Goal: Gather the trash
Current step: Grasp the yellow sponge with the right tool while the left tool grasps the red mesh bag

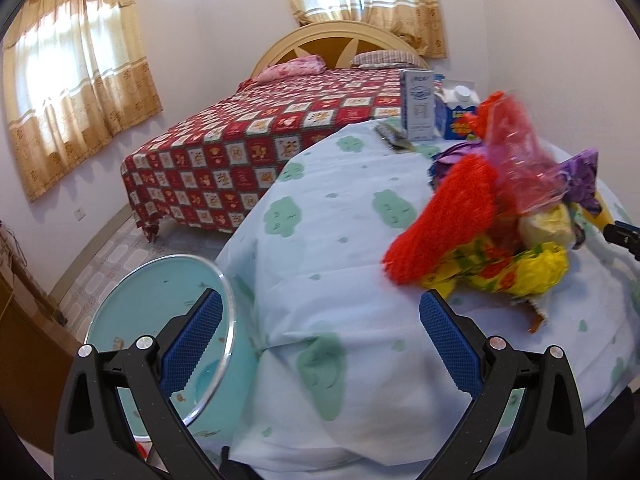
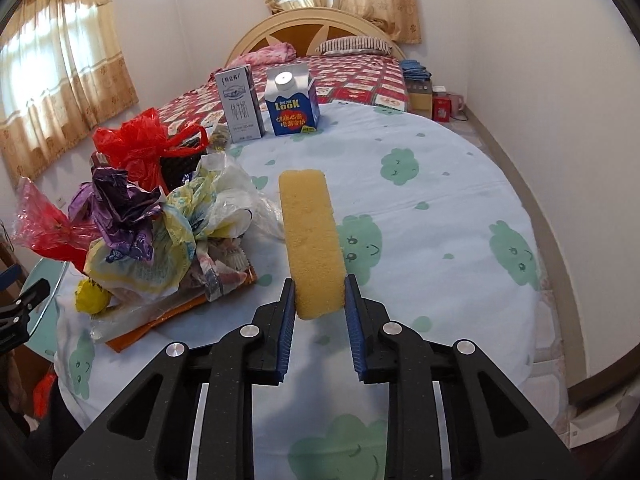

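The right gripper (image 2: pixel 319 300) clamped its jaws on a yellow sponge (image 2: pixel 310 236) beside the trash pile (image 2: pixel 160 224), apparently over the bench (image 2: pixel 440 184), while the left gripper (image 1: pixel 320 344) hung wide open, empty.

Home bedroom, bed (image 1: pixel 272 120), curtained windows (image 1: pixel 76 80)

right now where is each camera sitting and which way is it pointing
Left wrist: on the left gripper, low at the table's near edge, facing the bed; its open fingers show, the trash pile to the right.
Right wrist: on the right gripper, above the table, facing the bed; its fingers clamp a yellow sponge.
Shared: the pile, grey carton, blue carton, bed.
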`<control>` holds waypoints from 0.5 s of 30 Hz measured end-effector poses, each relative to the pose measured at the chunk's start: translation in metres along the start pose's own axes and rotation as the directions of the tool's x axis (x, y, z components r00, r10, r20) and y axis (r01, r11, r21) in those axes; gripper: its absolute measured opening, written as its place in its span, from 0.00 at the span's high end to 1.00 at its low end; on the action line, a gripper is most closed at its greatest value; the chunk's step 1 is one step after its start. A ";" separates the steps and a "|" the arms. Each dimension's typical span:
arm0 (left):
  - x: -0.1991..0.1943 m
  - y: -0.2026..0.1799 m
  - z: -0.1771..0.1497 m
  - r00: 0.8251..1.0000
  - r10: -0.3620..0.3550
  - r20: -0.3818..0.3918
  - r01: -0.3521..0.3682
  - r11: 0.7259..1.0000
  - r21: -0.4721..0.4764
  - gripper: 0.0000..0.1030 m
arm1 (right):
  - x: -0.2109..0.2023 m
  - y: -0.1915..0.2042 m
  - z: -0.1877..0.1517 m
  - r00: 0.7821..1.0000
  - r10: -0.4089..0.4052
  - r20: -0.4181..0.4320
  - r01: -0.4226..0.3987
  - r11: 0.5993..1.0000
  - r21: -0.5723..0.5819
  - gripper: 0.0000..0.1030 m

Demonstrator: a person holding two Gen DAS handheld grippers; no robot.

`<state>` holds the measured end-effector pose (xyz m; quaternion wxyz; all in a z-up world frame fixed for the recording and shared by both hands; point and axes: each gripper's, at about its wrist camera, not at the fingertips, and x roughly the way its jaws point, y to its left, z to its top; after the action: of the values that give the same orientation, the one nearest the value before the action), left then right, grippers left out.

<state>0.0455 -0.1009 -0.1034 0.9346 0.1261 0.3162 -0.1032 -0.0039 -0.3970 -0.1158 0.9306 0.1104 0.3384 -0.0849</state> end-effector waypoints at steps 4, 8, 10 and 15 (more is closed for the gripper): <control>-0.001 -0.016 0.003 0.999 -0.034 0.014 0.034 0.999 0.017 0.06 | -0.007 -0.004 -0.003 1.000 0.002 0.005 -0.002 1.000 0.002 0.76; 0.007 -0.024 0.006 0.999 -0.046 0.011 0.045 0.999 0.021 0.06 | -0.010 -0.006 -0.006 1.000 0.001 0.011 -0.001 1.000 0.003 0.76; 0.011 -0.026 0.008 0.999 -0.050 0.009 0.050 0.999 0.014 0.07 | -0.009 -0.006 -0.008 1.000 0.001 0.014 -0.001 1.000 0.004 0.76; 0.023 -0.033 0.014 0.996 -0.086 0.010 0.086 0.996 0.019 0.30 | -0.005 -0.001 -0.010 1.000 0.005 0.021 -0.004 1.000 -0.007 0.76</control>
<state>0.0623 -0.1395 -0.1122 0.9298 0.1207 0.3151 -0.1471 -0.0142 -0.3948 -0.1204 0.9347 0.1070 0.3287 -0.0828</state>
